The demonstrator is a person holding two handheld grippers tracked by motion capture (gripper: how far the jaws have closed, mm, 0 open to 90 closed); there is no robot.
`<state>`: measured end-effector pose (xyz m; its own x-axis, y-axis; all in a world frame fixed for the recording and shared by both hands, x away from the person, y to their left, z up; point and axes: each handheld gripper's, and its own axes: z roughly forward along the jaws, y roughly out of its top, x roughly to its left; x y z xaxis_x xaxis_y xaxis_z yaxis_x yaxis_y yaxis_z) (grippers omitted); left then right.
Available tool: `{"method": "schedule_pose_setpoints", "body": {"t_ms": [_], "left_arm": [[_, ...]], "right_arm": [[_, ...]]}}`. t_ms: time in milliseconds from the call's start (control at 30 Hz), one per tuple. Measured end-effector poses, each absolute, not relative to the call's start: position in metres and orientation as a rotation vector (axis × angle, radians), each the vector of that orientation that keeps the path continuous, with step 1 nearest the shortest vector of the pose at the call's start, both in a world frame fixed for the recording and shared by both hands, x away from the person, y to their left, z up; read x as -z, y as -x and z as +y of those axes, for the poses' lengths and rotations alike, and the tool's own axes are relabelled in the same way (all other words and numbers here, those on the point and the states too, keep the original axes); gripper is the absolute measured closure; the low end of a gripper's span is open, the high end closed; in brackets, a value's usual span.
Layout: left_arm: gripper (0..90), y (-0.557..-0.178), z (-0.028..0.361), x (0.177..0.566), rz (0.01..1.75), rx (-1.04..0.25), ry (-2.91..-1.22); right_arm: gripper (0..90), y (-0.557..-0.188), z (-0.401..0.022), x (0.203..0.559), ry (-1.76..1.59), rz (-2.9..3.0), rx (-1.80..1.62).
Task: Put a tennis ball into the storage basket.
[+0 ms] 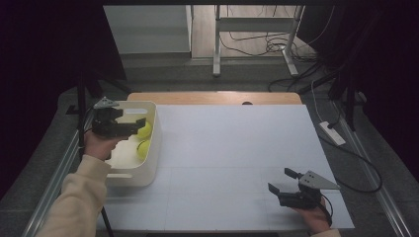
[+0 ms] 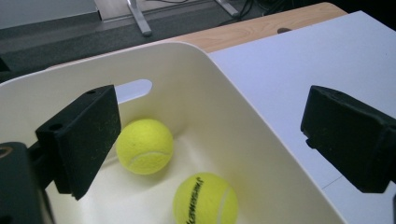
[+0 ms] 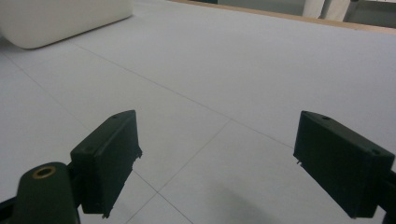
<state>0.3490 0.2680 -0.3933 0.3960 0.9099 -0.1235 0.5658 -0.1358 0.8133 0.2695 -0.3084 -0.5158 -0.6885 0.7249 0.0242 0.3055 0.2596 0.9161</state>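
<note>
A cream plastic bin (image 1: pixel 153 163) stands at the left of the white table top (image 1: pixel 232 148). Two yellow tennis balls lie inside it, one farther back (image 1: pixel 146 129) and one nearer (image 1: pixel 143 148). My left gripper (image 1: pixel 141 124) hovers over the bin, open, with nothing between its fingers. In the left gripper view the bin wall (image 2: pixel 224 121) curves under the open left gripper (image 2: pixel 212 112), and both balls (image 2: pixel 144 146) (image 2: pixel 205 198) rest on the bin floor below. My right gripper (image 1: pixel 282 180) sits low at the front right, open and holding nothing; the right gripper (image 3: pixel 215 135) looks across bare table.
A wooden strip (image 1: pixel 212 97) borders the table's far edge. Beyond it are desk legs (image 1: pixel 216 44) and loose cables (image 1: pixel 276 47) on the floor. A power strip (image 1: pixel 332 133) lies off the table's right side. The bin's corner (image 3: pixel 56 18) shows far left in the right gripper view.
</note>
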Motion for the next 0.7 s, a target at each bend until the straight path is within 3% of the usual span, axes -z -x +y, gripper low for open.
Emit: {"method": "schedule_pose_setpoints", "body": {"t_ms": [700], "left_arm": [[6.7, -0.337, 0.256, 0.389, 1.169, -0.438, -1.805]], "right_arm": [[14.4, -0.273, -0.309, 0.518, -0.939, 2.14, -1.424]]}}
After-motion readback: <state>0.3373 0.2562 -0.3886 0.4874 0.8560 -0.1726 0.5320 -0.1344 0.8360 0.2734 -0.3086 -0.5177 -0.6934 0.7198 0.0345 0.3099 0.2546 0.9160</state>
